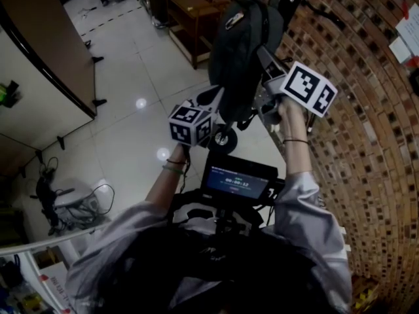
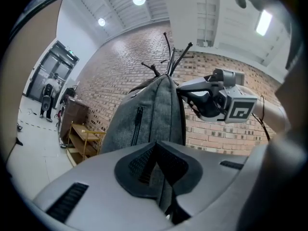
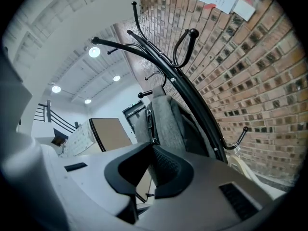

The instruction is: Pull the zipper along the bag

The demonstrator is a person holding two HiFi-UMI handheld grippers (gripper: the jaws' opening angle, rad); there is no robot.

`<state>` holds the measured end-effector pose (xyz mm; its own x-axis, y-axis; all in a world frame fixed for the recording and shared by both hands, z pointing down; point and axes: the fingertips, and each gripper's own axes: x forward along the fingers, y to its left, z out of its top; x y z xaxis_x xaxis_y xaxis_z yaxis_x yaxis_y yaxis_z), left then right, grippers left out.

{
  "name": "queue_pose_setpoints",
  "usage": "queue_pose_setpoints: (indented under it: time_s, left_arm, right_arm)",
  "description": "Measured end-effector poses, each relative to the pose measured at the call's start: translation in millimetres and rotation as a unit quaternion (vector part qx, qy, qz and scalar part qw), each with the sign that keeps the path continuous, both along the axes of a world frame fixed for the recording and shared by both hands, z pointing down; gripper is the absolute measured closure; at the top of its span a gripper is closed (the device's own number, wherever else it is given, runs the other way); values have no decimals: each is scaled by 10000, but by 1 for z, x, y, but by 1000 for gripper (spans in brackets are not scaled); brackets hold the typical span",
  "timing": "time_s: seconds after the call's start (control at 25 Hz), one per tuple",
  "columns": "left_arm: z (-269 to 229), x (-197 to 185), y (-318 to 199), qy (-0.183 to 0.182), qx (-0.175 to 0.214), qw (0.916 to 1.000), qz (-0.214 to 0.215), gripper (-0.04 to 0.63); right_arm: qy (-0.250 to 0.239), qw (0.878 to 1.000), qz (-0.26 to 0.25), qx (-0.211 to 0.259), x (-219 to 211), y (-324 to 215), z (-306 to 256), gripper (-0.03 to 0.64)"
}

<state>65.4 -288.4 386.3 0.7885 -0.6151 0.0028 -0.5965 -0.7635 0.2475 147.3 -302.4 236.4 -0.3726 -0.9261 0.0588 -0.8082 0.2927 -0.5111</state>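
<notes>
Here the left gripper (image 2: 156,153) clamps shut on the bag (image 2: 154,109) while the right gripper (image 3: 153,150) pinches the zipper pull (image 3: 152,139) (barely any gap), so hold the fabric taut and draw smoothly, no yanking.

Little can be read. The small screen (image 1: 237,180) below the head camera shows a pale row of digits set like a timer, with a line of finer print over it, both too blurred to make out. The paper sheets (image 1: 409,34) pinned to the brick wall (image 1: 366,142) carry print far too small to read (the same holds in the right gripper view). The marker cubes (image 1: 190,124) bear only black-and-white square patterns, no letters or numbers.
</notes>
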Motion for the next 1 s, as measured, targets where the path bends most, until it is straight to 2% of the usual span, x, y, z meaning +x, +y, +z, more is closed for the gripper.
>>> queue_pose_setpoints:
  time_s: [0.24, 0.48, 1.0]
  left_arm:
    - [4, 3, 1, -83, 13, 9999, 75, 588]
    - [6, 9, 3, -84, -46, 9999, 120, 588]
    - [11, 15, 5, -85, -113, 9997, 190, 588]
  right_arm:
    - [-68, 9999, -97, 3, -2, -5, -13, 607]
    - [130, 9999, -62, -10, 2, -8, -17, 606]
    - [-17, 9998, -164, -71, 1, -17, -35, 589]
